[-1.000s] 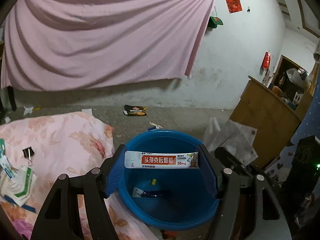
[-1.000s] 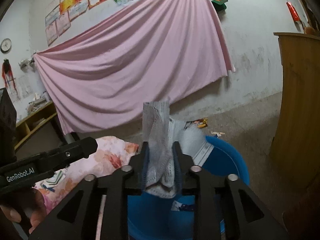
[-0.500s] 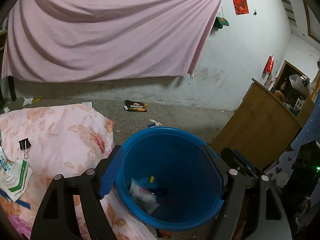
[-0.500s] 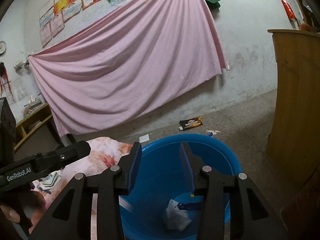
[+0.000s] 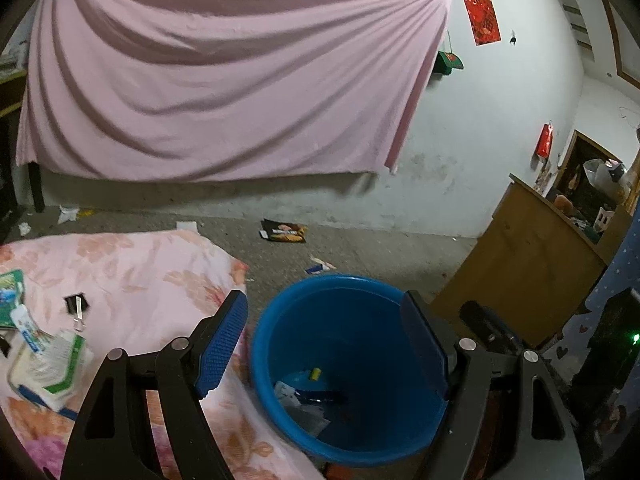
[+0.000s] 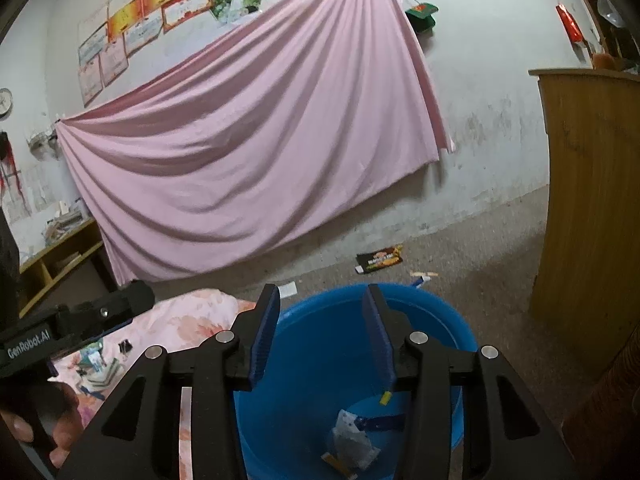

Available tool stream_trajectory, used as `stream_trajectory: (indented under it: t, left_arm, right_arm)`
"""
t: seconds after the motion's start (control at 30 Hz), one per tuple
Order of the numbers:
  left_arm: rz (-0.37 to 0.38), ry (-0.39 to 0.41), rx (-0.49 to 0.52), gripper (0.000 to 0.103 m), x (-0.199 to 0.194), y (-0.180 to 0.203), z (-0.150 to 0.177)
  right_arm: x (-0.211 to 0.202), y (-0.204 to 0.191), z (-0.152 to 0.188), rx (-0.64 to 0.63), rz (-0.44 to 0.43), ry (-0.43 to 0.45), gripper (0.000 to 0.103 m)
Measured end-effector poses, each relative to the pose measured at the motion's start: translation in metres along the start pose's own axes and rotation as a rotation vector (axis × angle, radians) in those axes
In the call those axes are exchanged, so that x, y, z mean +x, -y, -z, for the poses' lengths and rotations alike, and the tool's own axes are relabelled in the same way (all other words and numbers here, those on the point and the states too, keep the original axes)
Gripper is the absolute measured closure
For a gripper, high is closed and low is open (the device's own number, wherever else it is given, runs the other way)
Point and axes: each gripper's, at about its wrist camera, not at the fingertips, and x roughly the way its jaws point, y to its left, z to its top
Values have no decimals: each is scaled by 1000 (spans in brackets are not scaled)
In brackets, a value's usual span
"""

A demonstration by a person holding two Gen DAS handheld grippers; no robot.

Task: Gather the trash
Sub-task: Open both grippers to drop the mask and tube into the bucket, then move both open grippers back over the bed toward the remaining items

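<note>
Above the blue bucket (image 5: 352,368), both tools now stand wide open and empty: the left tool (image 5: 324,344) has dropped its sachet and the right tool (image 6: 320,332) its crumpled mask (image 6: 352,444), which lies on the bucket's bottom. Only the left view shows a tissue pack (image 5: 48,368) and binder clip (image 5: 77,308) clearly on the floral quilt (image 5: 152,280).

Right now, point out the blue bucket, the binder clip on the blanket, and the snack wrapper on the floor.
blue bucket (image 5: 360,280): left wrist view, far rim.
binder clip (image 5: 76,303): left wrist view, black body.
snack wrapper (image 6: 379,259): right wrist view, middle of the dark printed face.
</note>
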Motion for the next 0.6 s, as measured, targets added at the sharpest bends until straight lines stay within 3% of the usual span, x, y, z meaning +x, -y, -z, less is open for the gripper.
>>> stream_trajectory:
  t: [0.2, 0.23, 0.27, 0.33, 0.47, 0.6]
  left_arm:
    - [-68, 56, 24, 29, -32, -17, -4]
    - [-81, 66, 27, 29, -37, -21, -5]
    - [-102, 82, 30, 28, -46, -26, -5]
    - [-133, 110, 28, 19, -59, -37, -5]
    - [-230, 209, 18, 5, -95, -61, 1]
    - [-302, 275, 0, 2, -125, -88, 10]
  right_arm:
    - [-9, -20, -9, -18, -33, 85, 55]
    - [-10, -24, -10, -24, -40, 94, 48]
    - [-10, -28, -10, -27, -46, 99, 33]
    - [-10, -39, -9, -34, -73, 121, 24]
    - [-8, -64, -6, -73, -117, 138, 21]
    - [-6, -91, -4, -97, -169, 154, 11]
